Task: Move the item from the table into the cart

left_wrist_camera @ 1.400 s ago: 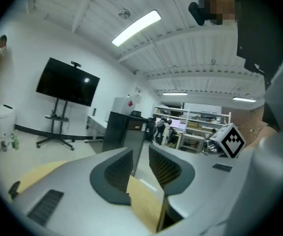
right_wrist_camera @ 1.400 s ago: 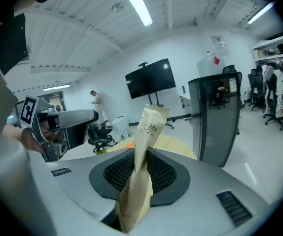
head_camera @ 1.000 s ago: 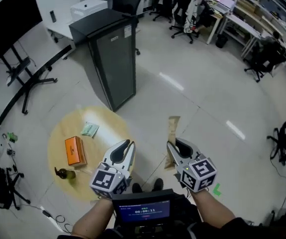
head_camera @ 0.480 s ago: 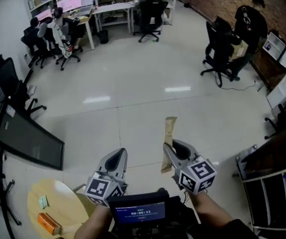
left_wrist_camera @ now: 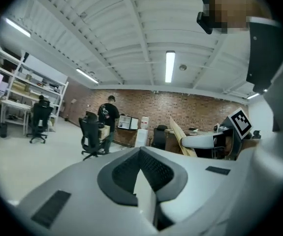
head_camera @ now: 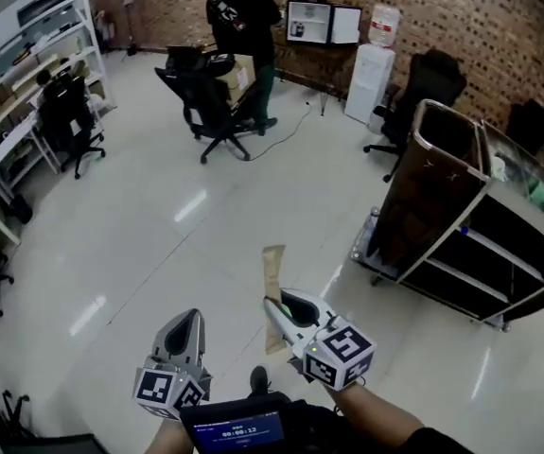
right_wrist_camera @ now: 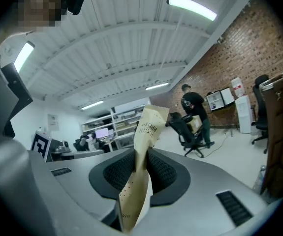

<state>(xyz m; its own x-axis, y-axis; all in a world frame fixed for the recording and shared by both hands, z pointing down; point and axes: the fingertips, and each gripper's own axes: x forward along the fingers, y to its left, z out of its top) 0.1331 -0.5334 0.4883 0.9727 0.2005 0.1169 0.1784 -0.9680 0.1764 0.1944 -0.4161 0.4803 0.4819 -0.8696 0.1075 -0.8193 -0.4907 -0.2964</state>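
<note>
A flat kraft-paper toothbrush packet (head_camera: pixel 272 270) stands upright between the pads of my right gripper (head_camera: pixel 283 306), which is shut on its lower part. In the right gripper view the packet (right_wrist_camera: pixel 146 141) rises out of the right gripper (right_wrist_camera: pixel 140 175) with its top bent over. My left gripper (head_camera: pixel 185 320) is held low at the left, shut and empty; in its own view the left gripper (left_wrist_camera: pixel 143 173) has nothing between its pads. The brown-sided cart (head_camera: pixel 439 197) with black shelves stands on the floor ahead to the right. The table is out of view.
A person (head_camera: pixel 244 15) stands at the back by an office chair (head_camera: pixel 210 97). A water dispenser (head_camera: pixel 370 74) and a black chair (head_camera: pixel 429 81) are against the brick wall. Shelving (head_camera: pixel 26 83) lines the left. Bare shiny floor (head_camera: pixel 186 244) lies between me and the cart.
The head view has swung from the round yellow table round to the cart. The packet stays in my right gripper. Both grippers sit lower in the view.
</note>
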